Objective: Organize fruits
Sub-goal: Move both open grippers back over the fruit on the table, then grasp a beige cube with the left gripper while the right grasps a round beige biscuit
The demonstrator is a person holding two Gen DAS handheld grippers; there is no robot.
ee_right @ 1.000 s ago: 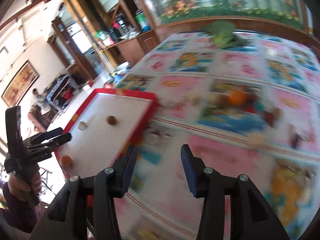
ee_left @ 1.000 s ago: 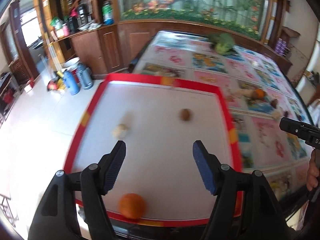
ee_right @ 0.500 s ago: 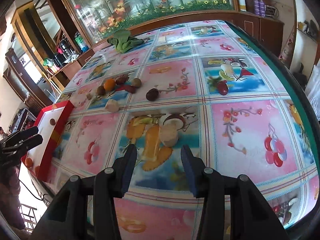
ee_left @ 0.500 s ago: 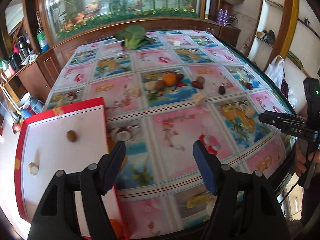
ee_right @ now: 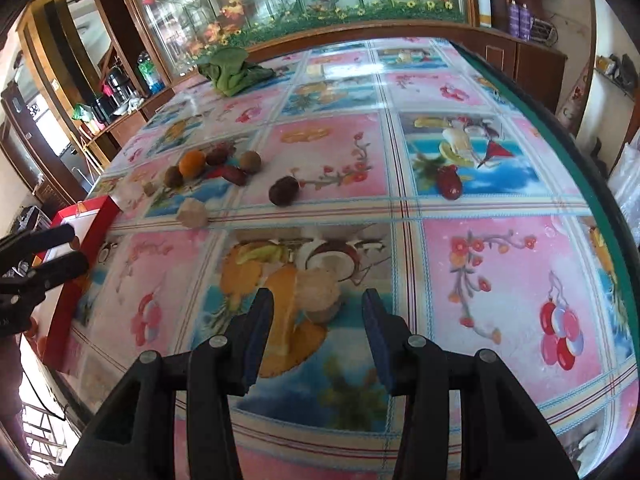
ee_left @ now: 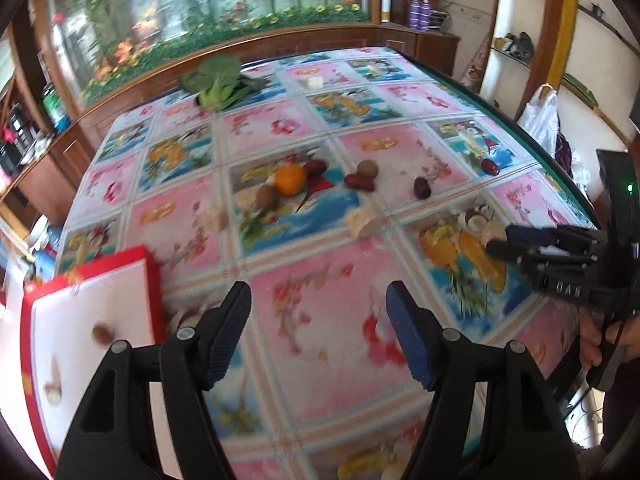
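Pale round fruit (ee_right: 319,290) sits just ahead of the right gripper (ee_right: 318,322), jaws partly open and empty, lined up for it; left gripper (ee_left: 318,330) gapes wider, empty too.

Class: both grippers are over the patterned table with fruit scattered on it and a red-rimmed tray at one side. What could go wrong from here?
1. The pale round fruit just ahead of the open right gripper sits on printed fruit pictures and is easily misjudged.
2. Round pieces like the orange may roll when nudged.
3. The dark red fruit lies nearest the table's green edge and might be knocked off.
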